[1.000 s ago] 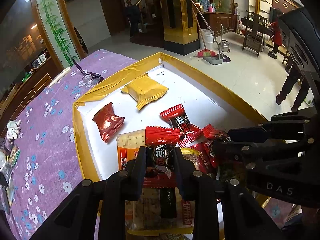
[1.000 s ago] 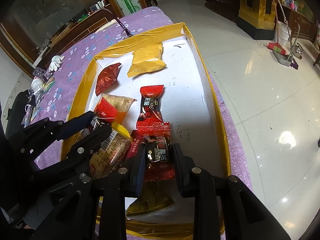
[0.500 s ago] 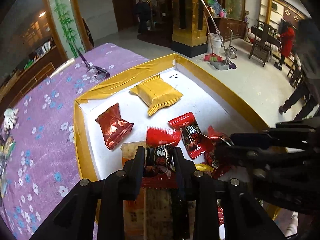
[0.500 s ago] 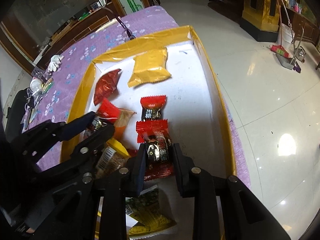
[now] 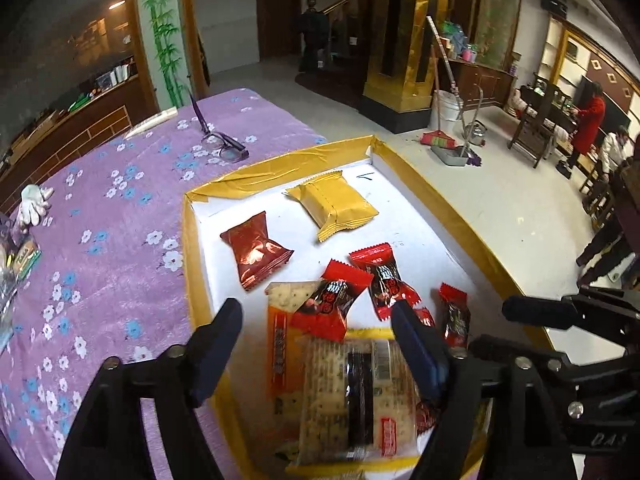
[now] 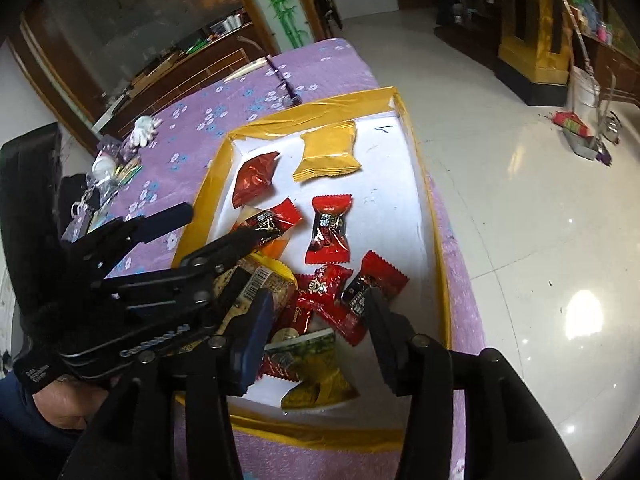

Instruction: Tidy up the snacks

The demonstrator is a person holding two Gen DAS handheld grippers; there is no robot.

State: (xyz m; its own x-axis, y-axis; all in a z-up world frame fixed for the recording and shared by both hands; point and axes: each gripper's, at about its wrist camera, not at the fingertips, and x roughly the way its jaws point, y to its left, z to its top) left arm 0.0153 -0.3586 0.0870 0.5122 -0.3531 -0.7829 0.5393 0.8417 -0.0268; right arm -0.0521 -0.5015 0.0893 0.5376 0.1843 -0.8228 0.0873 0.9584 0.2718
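A: Left wrist view first. Seeing the left claw spread wide, just been opening, pinching nothing. Spotting a red candy lying loose between the fingers, propped on the cracker pack, all inside the gold-taped box on the tabletop. Worried about anything there?

B: Yep. Perched tilted on a slippery wrapper, so could slide off with one nudge from a fingertip. Crowded too: right claw parked just beside, so could knock the two together going for the next snack. Would leave the yellow pack and dark red pack alone, well apart at the far end.

A: Right wrist view now. Seeing the right claw partly parted, also just been opening, clamped on nothing. Spotting another red candy loose by the tips, leaning on the red pile at the near end.

B: Same worry, honestly. Overlapping wrappers, so closing again might drag two at once or snag a crimped edge. Close to the box wall as well, so could flick one over onto the floor. Left claw open alongside, over the crackers. Not sorted yet by the look of it; can't tell what the grouping should be.
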